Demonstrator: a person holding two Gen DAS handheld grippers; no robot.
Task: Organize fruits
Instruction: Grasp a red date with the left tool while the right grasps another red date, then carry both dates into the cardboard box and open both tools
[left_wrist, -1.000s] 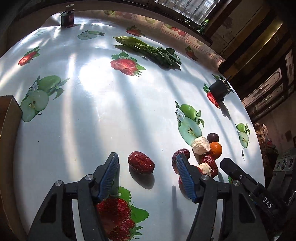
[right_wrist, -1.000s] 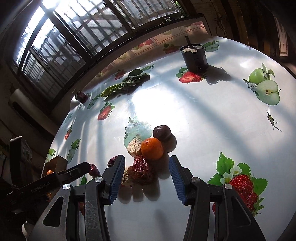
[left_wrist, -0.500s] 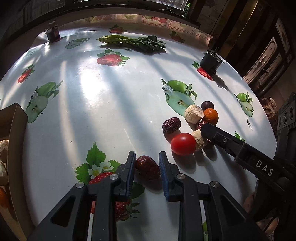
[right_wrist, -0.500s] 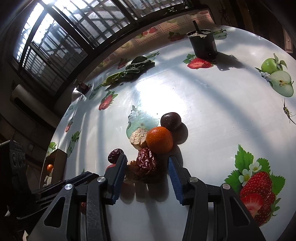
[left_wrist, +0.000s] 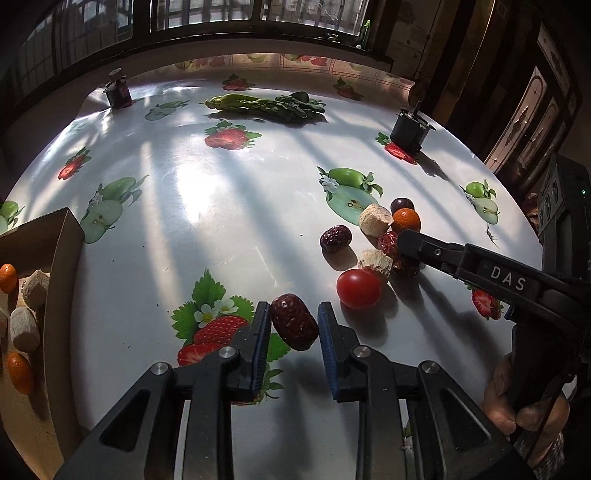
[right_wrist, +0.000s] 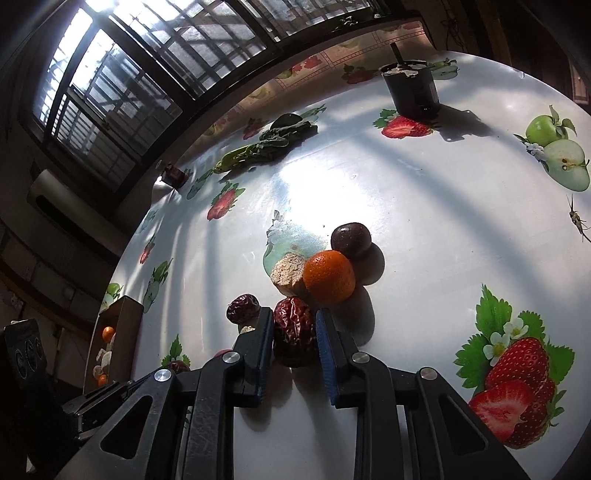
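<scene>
My left gripper (left_wrist: 293, 326) is shut on a dark red date (left_wrist: 294, 321) over the strawberry print near the table's front. To its right lie a red tomato (left_wrist: 358, 289), another date (left_wrist: 335, 239), two beige chunks (left_wrist: 376, 220), a small orange (left_wrist: 406, 220) and a dark plum (left_wrist: 402, 204). My right gripper (right_wrist: 294, 330) is shut on a wrinkled red date (right_wrist: 294, 325) at the near edge of that pile, just in front of the orange (right_wrist: 328, 277). The left wrist view shows it reaching in from the right (left_wrist: 410, 240).
An open cardboard box (left_wrist: 62, 280) at the left edge holds small oranges and beige chunks. Leafy greens (left_wrist: 266, 105) lie at the back. A black cup (right_wrist: 412, 88) stands at the far right and a small dark jar (left_wrist: 118, 92) at the far left. A hand (left_wrist: 517, 398) holds the right gripper.
Both grippers went from open to shut, each on its own date. The left one drew back from the pile with its date, bringing the box into view.
</scene>
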